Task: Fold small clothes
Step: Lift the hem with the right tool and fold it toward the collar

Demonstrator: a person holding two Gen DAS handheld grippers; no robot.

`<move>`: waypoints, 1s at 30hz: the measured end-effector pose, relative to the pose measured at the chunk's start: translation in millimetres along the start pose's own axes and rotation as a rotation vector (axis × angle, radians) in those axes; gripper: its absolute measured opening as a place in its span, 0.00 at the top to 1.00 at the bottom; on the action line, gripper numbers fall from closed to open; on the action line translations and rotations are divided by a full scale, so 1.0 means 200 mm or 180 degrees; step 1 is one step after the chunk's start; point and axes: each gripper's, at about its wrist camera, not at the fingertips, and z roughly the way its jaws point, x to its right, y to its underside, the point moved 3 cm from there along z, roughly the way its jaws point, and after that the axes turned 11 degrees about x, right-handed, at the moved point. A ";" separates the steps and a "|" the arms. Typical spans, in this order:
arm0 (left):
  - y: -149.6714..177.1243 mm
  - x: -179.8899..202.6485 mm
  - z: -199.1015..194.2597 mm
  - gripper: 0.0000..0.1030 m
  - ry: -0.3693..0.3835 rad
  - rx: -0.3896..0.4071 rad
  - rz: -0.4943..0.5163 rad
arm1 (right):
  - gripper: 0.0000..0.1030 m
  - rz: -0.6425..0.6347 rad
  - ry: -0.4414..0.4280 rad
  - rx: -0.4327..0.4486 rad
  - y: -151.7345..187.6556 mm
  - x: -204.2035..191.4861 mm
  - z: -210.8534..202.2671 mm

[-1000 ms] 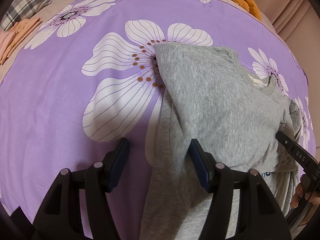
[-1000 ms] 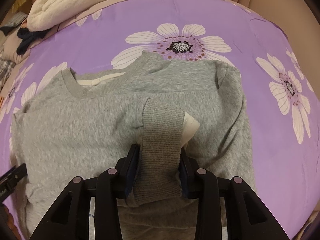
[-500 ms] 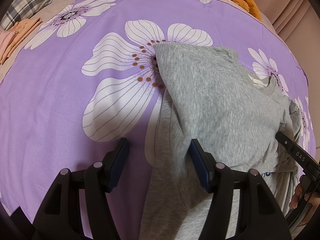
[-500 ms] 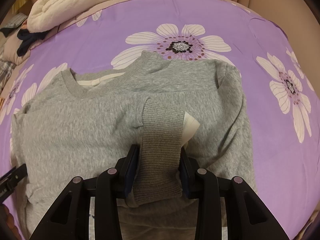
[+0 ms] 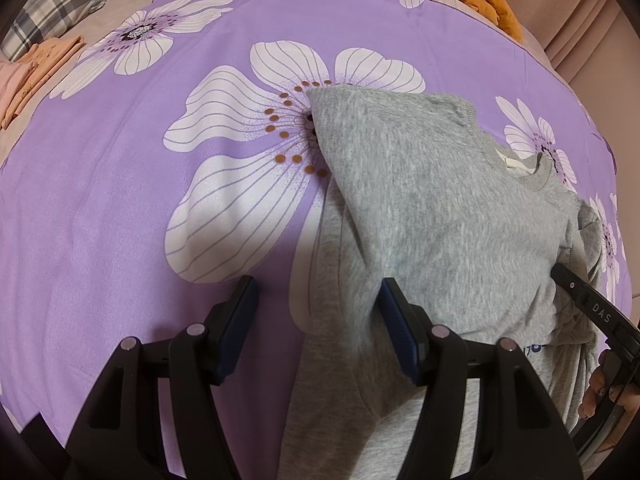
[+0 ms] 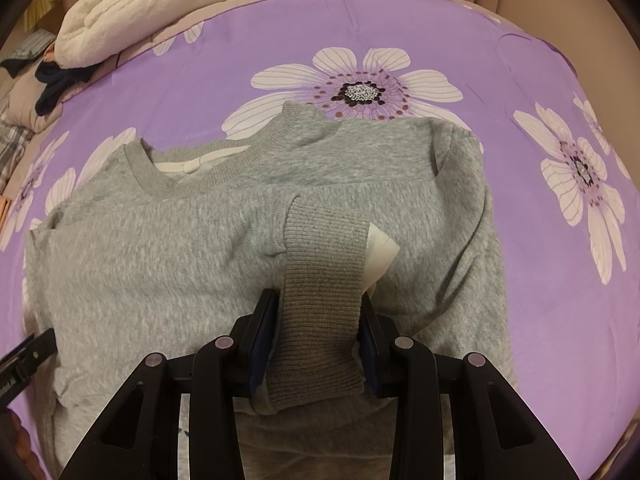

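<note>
On the purple flowered bedspread (image 6: 520, 60) lies the grey sweatshirt (image 6: 160, 264), neck toward the far side, its sleeves already drawn in over the body. The right gripper (image 6: 316, 344) has its fingers clamped on the ribbed cuff (image 6: 324, 280), with a white label (image 6: 380, 248) poking out just beside it. The left gripper (image 5: 316, 320) stands with fingers apart, straddling the sweatshirt's left edge and gripping nothing.

The risks, as I judge them: the thick cuff may slide out of the pinch if pulled sideways, or the pull may drag the folded layers askew, since nothing pins the body. If the left fingers close here, they could bunch the bedspread with the cloth. The white blanket (image 6: 160, 4) at the far edge is well apart.
</note>
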 end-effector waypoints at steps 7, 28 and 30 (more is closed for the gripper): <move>0.00 0.00 0.00 0.39 -0.0008 0.0007 0.0000 | 0.65 -0.0007 0.0000 0.0004 0.00 0.00 0.00; 0.01 0.01 -0.01 0.39 -0.0020 0.0032 0.0008 | 0.65 -0.0013 -0.0001 0.0027 0.01 0.00 0.01; 0.01 0.01 -0.01 0.39 -0.0022 0.0035 0.0011 | 0.65 -0.0013 -0.0003 0.0042 0.01 0.00 0.01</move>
